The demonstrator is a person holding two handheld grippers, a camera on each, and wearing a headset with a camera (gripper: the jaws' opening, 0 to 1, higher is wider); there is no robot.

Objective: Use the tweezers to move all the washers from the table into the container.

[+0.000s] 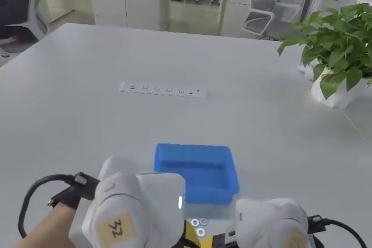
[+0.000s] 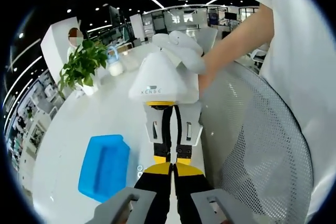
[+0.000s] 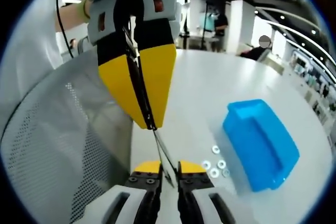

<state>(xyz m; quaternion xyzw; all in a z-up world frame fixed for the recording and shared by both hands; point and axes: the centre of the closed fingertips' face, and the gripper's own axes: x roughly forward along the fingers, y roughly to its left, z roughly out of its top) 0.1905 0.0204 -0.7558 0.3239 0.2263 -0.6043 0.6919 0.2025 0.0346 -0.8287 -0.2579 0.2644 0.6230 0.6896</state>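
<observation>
beside the container (image 3: 260, 142), washers (image 3: 214, 169) lie near the tweezers (image 3: 163, 153) clamped in left tool (image 3: 148, 121).

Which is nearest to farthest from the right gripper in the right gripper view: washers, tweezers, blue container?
From the right gripper:
1. tweezers, tips between its jaws.
2. washers, on the table just right of the jaws.
3. blue container, beyond the washers, farther right.

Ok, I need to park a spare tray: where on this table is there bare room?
Bare: the white tabletop between the blue rectangular plastic container and the white inset socket strip, and from that strip towards the green potted plant. Crowded: the near edge, where small metal washers lie beside the container.
</observation>
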